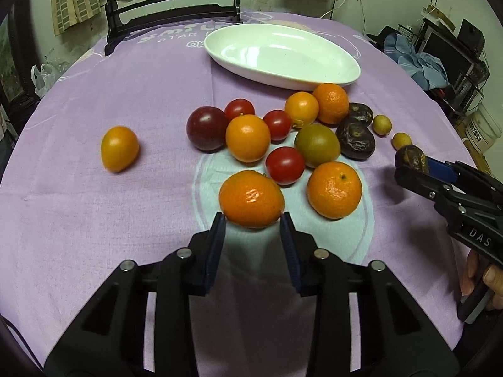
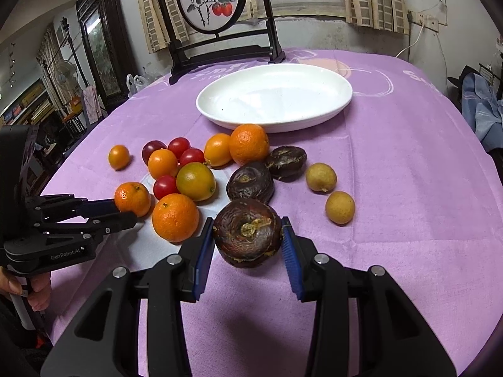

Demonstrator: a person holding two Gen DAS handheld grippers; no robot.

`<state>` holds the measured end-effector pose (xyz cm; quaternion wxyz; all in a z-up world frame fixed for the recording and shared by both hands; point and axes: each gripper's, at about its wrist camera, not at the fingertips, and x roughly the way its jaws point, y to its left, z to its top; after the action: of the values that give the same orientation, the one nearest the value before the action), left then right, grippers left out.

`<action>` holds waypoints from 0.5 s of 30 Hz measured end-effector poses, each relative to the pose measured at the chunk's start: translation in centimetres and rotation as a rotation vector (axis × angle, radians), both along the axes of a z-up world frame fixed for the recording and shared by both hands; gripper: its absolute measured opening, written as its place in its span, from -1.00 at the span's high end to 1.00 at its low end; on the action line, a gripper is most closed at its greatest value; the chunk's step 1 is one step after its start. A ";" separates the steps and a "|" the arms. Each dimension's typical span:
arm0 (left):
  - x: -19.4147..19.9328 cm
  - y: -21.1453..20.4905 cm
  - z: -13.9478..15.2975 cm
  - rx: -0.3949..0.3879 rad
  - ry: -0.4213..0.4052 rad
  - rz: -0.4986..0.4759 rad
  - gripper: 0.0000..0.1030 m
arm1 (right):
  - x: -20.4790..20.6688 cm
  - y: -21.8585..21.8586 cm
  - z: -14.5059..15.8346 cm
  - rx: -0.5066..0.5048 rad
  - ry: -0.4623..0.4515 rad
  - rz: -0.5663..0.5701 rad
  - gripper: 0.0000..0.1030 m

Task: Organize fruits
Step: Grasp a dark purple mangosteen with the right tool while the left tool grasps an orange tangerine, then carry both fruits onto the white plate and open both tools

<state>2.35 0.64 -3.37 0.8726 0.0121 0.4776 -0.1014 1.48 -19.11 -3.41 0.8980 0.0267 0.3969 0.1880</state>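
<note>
The left tongs (image 1: pixel 252 220) are closed part-way on a mandarin (image 1: pixel 251 199), their blue pads pressed to its two flanks; the fruit is slightly wider than tall, its long axis running across between the pads, and in the right wrist view its stem dimple faces up (image 2: pixel 132 198). It sits at the near edge of the fruit cluster on the purple-clothed desk (image 1: pixel 94 220), whether resting on the cloth or just lifted cannot be told. The right tongs (image 2: pixel 248 234) grip a wrinkled dark passion fruit (image 2: pixel 247 233) at a similar half-open width, pads touching both sides; its dried stem end faces the camera and slightly upward, and the round body appears raised just off the cloth. Just beside it to the left lies a second mandarin (image 2: pixel 175 217), and behind it two more dark passion fruits (image 2: pixel 250 183) lie touching each other. Two small yellow-green fruits (image 2: pixel 339 207) lie apart to the right. The rest of the cluster, red cherry tomatoes (image 1: pixel 285 165), orange ones (image 1: pixel 247 138), a greenish one (image 1: pixel 317 145) and a dark plum-coloured one (image 1: pixel 207 128), is packed closely together, with one orange tomato (image 1: pixel 119 148) well apart on the left. A white oval plate (image 2: pixel 273 97) stands beyond the fruit, a third mandarin (image 2: pixel 249 143) just beside its near rim.
</note>
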 end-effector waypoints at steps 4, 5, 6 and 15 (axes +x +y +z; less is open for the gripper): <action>0.7 -0.5 -0.4 0.026 -0.004 0.002 -0.13 | 0.1 -0.1 0.0 0.006 0.006 -0.002 0.19; 1.0 -0.7 -0.5 0.033 -0.004 0.002 -0.13 | 0.1 -0.1 0.0 0.006 0.005 -0.001 0.19; 1.2 -0.8 -0.5 0.035 -0.003 -0.001 -0.13 | 0.1 -0.1 0.0 0.007 0.004 0.002 0.19; 1.3 -0.9 -0.5 0.055 -0.005 -0.019 0.15 | 0.0 -0.2 0.3 0.012 0.004 0.005 0.19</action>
<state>3.69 -0.30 -3.92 0.8721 0.0410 0.4779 -0.0964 1.46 -19.33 -3.10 0.8966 0.0315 0.3977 0.1923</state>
